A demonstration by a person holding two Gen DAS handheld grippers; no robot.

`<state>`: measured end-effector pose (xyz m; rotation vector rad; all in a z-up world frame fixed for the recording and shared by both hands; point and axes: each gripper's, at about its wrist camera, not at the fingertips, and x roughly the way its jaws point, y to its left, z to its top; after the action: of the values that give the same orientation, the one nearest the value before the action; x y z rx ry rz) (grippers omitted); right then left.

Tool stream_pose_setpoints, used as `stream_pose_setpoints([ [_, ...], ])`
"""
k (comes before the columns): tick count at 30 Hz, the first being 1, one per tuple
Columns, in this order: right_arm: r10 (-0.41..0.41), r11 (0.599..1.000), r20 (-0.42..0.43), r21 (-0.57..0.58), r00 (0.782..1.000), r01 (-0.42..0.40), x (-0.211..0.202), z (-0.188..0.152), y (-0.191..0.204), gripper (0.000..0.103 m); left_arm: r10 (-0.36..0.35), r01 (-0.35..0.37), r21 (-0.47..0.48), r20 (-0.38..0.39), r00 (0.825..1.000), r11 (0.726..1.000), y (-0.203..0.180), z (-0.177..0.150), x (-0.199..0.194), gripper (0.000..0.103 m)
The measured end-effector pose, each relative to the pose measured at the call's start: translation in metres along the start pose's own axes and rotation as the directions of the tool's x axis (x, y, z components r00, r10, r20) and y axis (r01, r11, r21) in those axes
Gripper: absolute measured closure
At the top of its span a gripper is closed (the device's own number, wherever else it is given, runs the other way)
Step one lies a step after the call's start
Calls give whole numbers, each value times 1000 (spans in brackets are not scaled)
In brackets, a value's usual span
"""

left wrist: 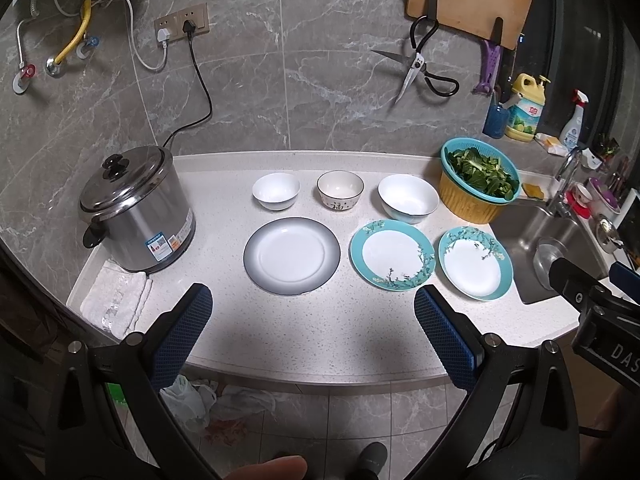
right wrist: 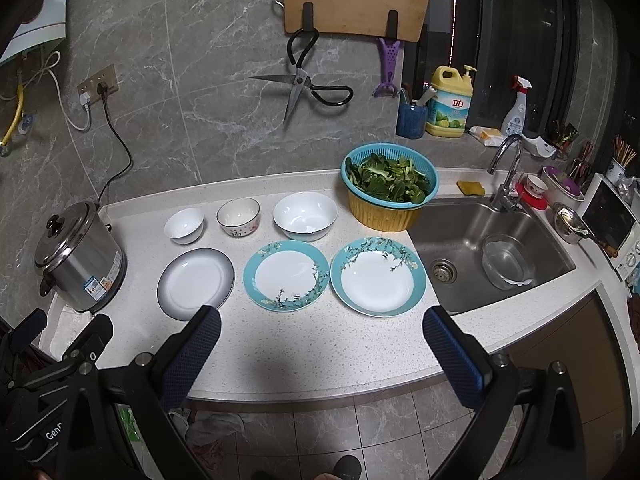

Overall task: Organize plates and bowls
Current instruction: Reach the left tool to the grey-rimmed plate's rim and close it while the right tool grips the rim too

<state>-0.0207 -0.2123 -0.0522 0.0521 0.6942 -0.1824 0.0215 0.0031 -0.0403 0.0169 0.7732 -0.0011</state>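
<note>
Six pieces of tableware sit in two rows on the pale speckled counter point(left wrist: 320, 320), none touching another. The back row holds three bowls: a small white bowl point(left wrist: 276, 191) on the left, a dark-rimmed bowl point(left wrist: 340, 191) with a character on its side in the middle, and a larger white bowl point(left wrist: 408, 198) on the right. The front row holds three plates: a grey-rimmed plate point(left wrist: 291, 255) on the left, then two teal floral plates, one in the middle point(left wrist: 392, 255) and one point(left wrist: 475, 263) nearest the sink point(right wrist: 492, 248). One steel cooker point(left wrist: 136, 216) with its lid on stands left of the rows, with one folded white cloth point(left wrist: 116, 298) just in front of it. One teal colander of greens point(left wrist: 480, 174) rests in a yellow basin behind the right-hand plate. One pair of scissors point(right wrist: 300, 84) hangs on the wall. The left gripper point(left wrist: 313, 306) and the right gripper point(right wrist: 322, 322) both hover over the bare front edge of the counter, jaws spread wide and holding nothing.
</note>
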Motion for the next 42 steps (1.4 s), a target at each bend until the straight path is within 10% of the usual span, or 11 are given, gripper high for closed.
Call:
stream_pose_setpoints([
  [7,30,999,-25,-16,999,-31,30,-11,-17,0,27,-28,-23,-41,999,999,-4,-10,29,0],
  [12,105,993,-129,-34,986,-110,71,-31,-32,0,28,-53,-114,-212,977,992,17,-67,95,0],
  [16,208,977,-262,11,942,-213,119,-46,-48,0,7,-112,-238,-401,916,965,50,-123,154,2],
  [21,395,918,-294,133,870,-373,161,-50,-56,0,-121,-50,-428,-363,924,902,96,-156,190,3],
  [26,581,804,-254,327,773,-497,210,-52,-42,1,-186,97,-264,-335,924,959,104,-125,241,1],
  [42,594,772,-326,488,736,-407,344,-53,83,39,-242,242,-65,-497,834,968,200,6,452,3],
])
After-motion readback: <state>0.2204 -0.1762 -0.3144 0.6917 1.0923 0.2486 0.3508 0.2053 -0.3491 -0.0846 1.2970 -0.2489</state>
